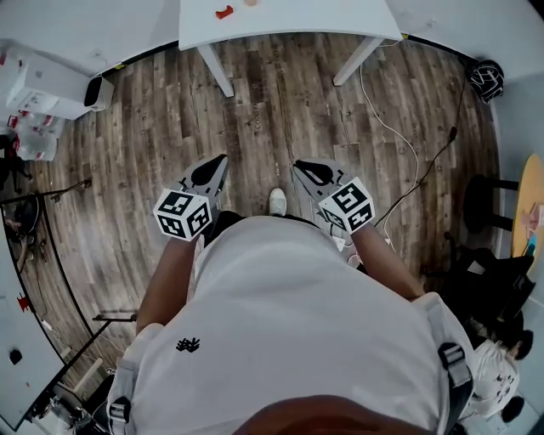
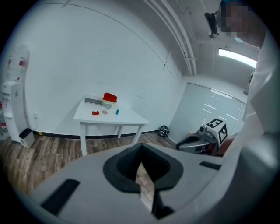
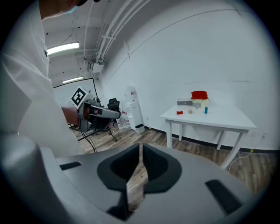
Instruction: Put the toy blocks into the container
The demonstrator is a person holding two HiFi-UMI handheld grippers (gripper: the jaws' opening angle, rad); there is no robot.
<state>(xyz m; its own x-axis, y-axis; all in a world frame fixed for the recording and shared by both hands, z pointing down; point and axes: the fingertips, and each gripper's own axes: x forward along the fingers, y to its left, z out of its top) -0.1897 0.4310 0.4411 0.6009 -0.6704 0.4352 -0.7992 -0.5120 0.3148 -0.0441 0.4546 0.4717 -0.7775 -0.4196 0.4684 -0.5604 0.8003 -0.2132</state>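
Note:
A white table (image 1: pixel 289 19) stands ahead across the wood floor. On it lie a small red block (image 1: pixel 223 12) and a pale one (image 1: pixel 251 2). The left gripper view shows a red container (image 2: pixel 109 97) at the table's back, with a red block (image 2: pixel 95 113), a pale block (image 2: pixel 105 111) and a blue block (image 2: pixel 117 112) before it. The right gripper view shows the same container (image 3: pixel 199 95) and blocks (image 3: pixel 179 112). My left gripper (image 1: pixel 219 160) and right gripper (image 1: pixel 299 166) are held at the person's waist, both shut and empty, far from the table.
A water dispenser (image 2: pixel 13 109) and a small white bin (image 1: pixel 98 92) stand left of the table. A white cable (image 1: pixel 399 144) runs over the floor at the right, near a black helmet (image 1: pixel 486 81) and a dark stool (image 1: pixel 484 204). The person's shoe (image 1: pixel 277 201) shows between the grippers.

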